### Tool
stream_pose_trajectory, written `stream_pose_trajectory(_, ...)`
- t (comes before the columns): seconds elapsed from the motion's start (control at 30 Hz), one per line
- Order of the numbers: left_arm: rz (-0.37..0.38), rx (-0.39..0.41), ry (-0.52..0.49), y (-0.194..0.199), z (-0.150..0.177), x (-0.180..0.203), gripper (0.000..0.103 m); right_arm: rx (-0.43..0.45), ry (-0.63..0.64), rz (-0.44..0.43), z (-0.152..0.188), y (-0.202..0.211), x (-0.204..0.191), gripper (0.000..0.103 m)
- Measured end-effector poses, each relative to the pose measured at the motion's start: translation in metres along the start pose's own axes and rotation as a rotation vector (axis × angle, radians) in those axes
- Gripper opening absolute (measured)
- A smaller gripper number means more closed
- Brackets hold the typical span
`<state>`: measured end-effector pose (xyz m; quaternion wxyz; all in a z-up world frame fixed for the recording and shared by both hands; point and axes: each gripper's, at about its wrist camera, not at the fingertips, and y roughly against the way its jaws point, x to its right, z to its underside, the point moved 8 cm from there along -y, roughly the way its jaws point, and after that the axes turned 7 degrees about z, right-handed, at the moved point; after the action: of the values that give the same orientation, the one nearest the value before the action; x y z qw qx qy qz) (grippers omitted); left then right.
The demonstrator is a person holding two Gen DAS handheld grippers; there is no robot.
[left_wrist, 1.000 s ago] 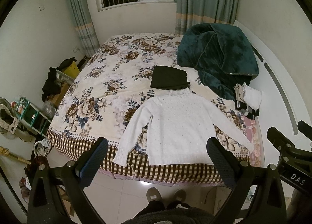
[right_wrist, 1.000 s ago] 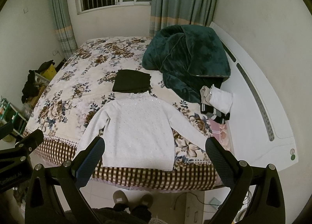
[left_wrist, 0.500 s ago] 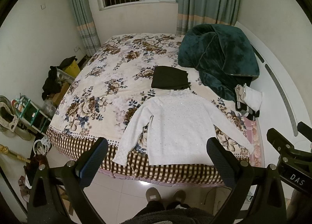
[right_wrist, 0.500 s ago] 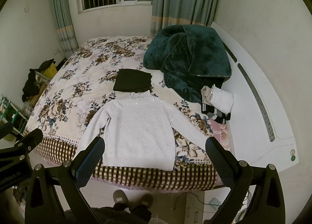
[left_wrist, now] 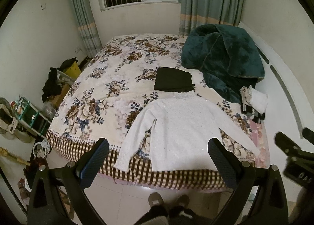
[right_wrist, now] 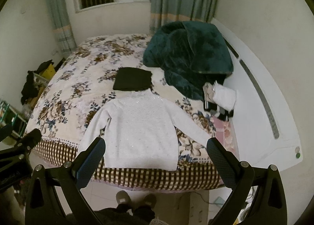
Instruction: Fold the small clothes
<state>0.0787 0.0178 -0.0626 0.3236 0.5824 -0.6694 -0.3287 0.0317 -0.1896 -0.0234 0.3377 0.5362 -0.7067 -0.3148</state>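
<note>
A: Where's the sweater?

B: I see the white sweater [left_wrist: 182,132] flat on the floral bed [left_wrist: 109,79], both sleeves spread, its hem at the checked near edge. A folded black garment [left_wrist: 173,81] lies just beyond its collar.

A: And your 2 grippers?

B: My left gripper [left_wrist: 158,163] and right gripper [right_wrist: 156,161] hover above the floor, fingers spread wide, holding nothing.

one white sweater [left_wrist: 182,127], one folded black garment [left_wrist: 173,82] and one green blanket [left_wrist: 223,58] lie on one bed [left_wrist: 109,87]. two grippers show, left [left_wrist: 158,163] and right [right_wrist: 156,163]. two slippered feet [right_wrist: 135,200] stand below.
</note>
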Motion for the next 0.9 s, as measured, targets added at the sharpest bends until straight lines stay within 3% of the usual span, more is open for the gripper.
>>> stream_pose_trajectory(0.1, -0.034, -0.030, -0.032, -0.052, 0.002, -0.004, 0.103, -0.082, -0.108, 0.019, 0.013, -0.049, 0.019, 0.103)
stream_pose_trajectory(0.3, -0.059, -0.155, -0.033, -0.181, 0.022, -0.004, 0.103, -0.225, -0.365, 0.172, 0.058, -0.183, 0.109, 0.103)
stream_pose_trajectory(0.43, -0.122, -0.268, -0.026, -0.272, 0.040, 0.007, 0.103, -0.349, -0.544, 0.249, 0.114, -0.284, 0.182, 0.103)
stream_pose_trajectory(0.57, -0.178, -0.369, -0.016, -0.350, 0.057, 0.016, 0.103, -0.501, -0.753, 0.261, 0.176, -0.402, 0.251, 0.102)
stream_pose_trajectory(0.67, -0.215, -0.428, -0.010, -0.412, 0.070, 0.026, 0.103, -0.555, -0.906, 0.233, 0.215, -0.482, 0.293, 0.095)
stream_pose_trajectory(0.83, -0.261, -0.526, 0.014, -0.494, 0.094, 0.034, 0.103, -0.536, -1.189, 0.177, 0.262, -0.570, 0.338, 0.077)
stream_pose_trajectory(0.9, -0.258, -0.561, 0.044, -0.524, 0.106, 0.037, 0.103, -0.520, -1.291, 0.177, 0.276, -0.601, 0.353, 0.077)
